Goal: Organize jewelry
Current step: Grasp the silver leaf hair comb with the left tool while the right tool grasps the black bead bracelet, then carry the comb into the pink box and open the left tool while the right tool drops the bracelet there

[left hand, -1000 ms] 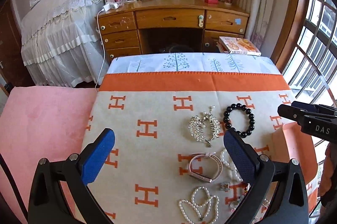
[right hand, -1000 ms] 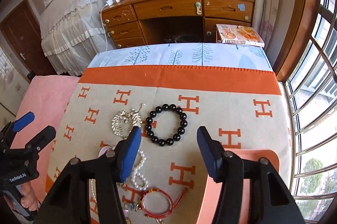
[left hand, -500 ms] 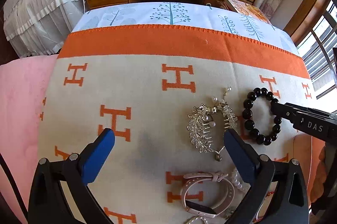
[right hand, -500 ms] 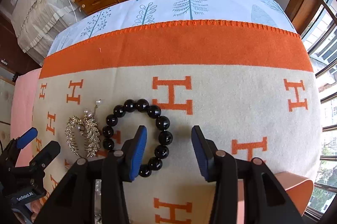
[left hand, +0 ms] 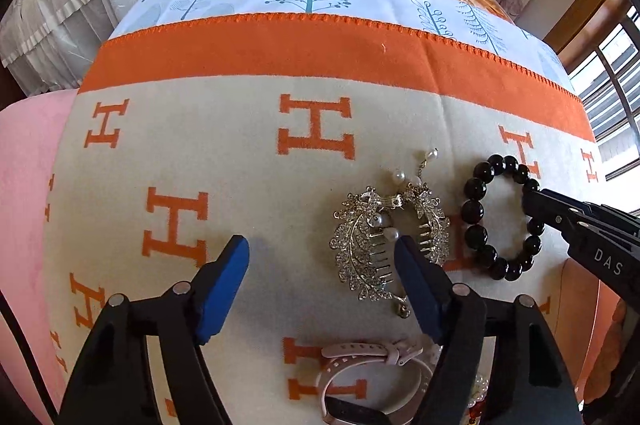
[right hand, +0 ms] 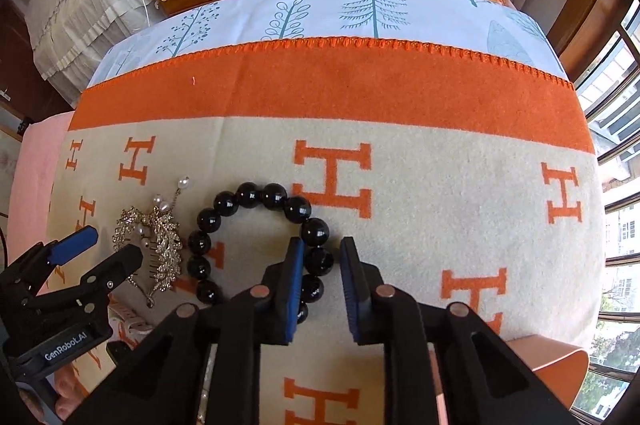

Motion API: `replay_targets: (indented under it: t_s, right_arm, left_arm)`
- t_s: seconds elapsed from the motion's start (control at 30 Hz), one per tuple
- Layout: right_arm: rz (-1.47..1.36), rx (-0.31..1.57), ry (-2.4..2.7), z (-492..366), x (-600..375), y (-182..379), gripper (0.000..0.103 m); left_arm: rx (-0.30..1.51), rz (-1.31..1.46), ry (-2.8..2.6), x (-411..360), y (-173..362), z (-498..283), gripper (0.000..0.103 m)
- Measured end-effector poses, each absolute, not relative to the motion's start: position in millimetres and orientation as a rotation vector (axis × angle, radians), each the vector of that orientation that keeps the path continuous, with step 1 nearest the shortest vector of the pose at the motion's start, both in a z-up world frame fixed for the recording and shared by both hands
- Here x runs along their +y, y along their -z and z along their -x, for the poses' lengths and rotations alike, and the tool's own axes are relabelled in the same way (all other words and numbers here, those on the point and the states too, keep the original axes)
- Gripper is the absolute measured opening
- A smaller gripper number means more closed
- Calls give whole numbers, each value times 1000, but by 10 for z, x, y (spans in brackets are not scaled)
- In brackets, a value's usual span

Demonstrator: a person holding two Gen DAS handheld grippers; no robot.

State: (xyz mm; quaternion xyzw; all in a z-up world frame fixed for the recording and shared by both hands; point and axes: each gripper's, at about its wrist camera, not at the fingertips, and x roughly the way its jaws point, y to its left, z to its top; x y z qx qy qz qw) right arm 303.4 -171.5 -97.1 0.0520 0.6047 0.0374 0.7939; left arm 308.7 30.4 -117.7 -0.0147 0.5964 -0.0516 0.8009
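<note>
Right wrist view: right hand-held gripper (right hand: 318, 289) is closing on the black bead bracelet (right hand: 248, 225), jaws nearly together astride its right-side beads, w/ a sliver of gap showing, so not yet pinched as far as I can tell. Bracelet lies flat on the orange-H blanket (right hand: 440, 185). Just left of the bracelet sits the silver hair comb (left hand: 384, 241). Left hand-held gripper (left hand: 322, 281) is closing too, about mid-open, right pad beside the comb's teeth, nothing gripped. Nearer the camera than the bracelet lies a pink watch (left hand: 360, 357). Handling guess: beads are hard, glossy, prob. slippery, and the loop is floppy. Best hold is across one bead, square on. Comb looks stiff but snaggy, fragile pearls.
</note>
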Motion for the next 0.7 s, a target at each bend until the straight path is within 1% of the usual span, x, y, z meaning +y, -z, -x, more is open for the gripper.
replay_targets:
  t_s: [0.07,0.1,0.13,0.17,0.2,0.23,0.27,0.37,0.5,0.7]
  right_arm:
    - [-110,1297,-81,-3026,-1699,973,15]
    - [-114,1297,-81,-3026,-1700,972,15]
    - [-120,1297,-84,-3025,-1694,973,15]
    - [-127,1297,-88,-3021,-1701,974,15]
    - [-134,1296,-90,-3015,-1706,974,15]
    - [-139,1294,-92,-3009,-1714,970,15]
    - [-144,1290,-95,-2996,-1714,963,15]
    - [-162,1265,-110,-2936,-1725,898,15]
    - [-186,1197,-156,-2791,-1747,675,15]
    - [-245,1061,-214,-2391,-1954,192,15]
  left_arm:
    - [1286,35,105,319,1189,-3091,64]
    - [1284,32,99,316,1188,-3090,58]
    - [1283,28,95,312,1185,-3093,55]
    - [1282,25,92,306,1182,-3091,46]
    - [1282,23,89,299,1176,-3091,34]
    - [1282,29,95,309,1165,-3080,27]
    - [1286,35,93,323,1155,-3074,23]
    - [1282,42,72,338,1142,-3041,23]
    - [1260,58,73,357,1064,-2955,23]
    - [1192,67,103,307,716,-2794,23]
